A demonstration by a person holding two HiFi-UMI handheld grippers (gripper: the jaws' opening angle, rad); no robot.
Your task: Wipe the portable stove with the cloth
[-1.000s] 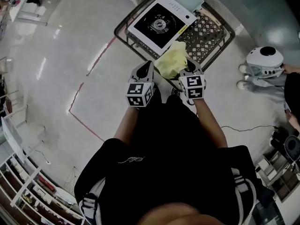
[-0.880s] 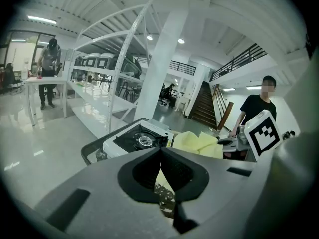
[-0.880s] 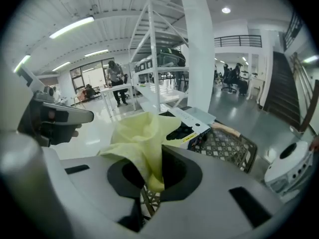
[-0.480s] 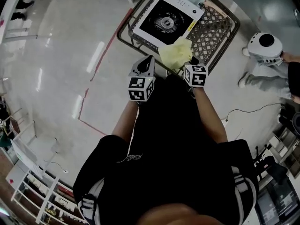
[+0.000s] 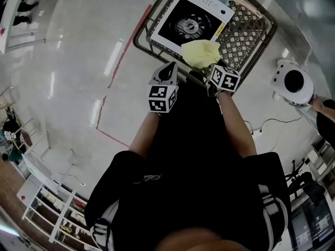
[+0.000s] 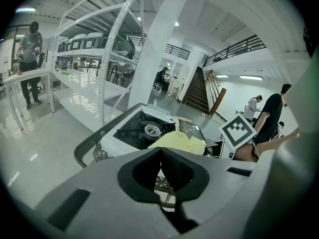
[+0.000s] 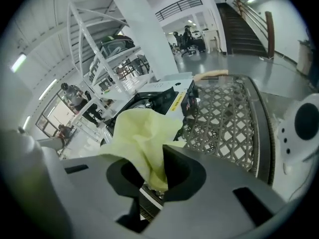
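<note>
Right now the R gripper [image 7: 152, 179] pinches the yellow cloth [image 5: 200, 53] by one end, jaws starting to part, so its bulk drapes onto the portable stove's [image 5: 189, 22] near edge, w/ the L gripper [image 6: 160, 169] clenched empty beside it.

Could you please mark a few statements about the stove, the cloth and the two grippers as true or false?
1. The yellow cloth is between the right gripper's jaws. True; those jaws are opening slightly.
2. The left gripper holds a sponge. False: its jaws are together, with nothing between them.
3. The portable stove stands on a lattice-topped table. True.
4. The cloth lies spread over the burner. False: the burner is bare; the cloth is bunched in the right gripper.
</note>
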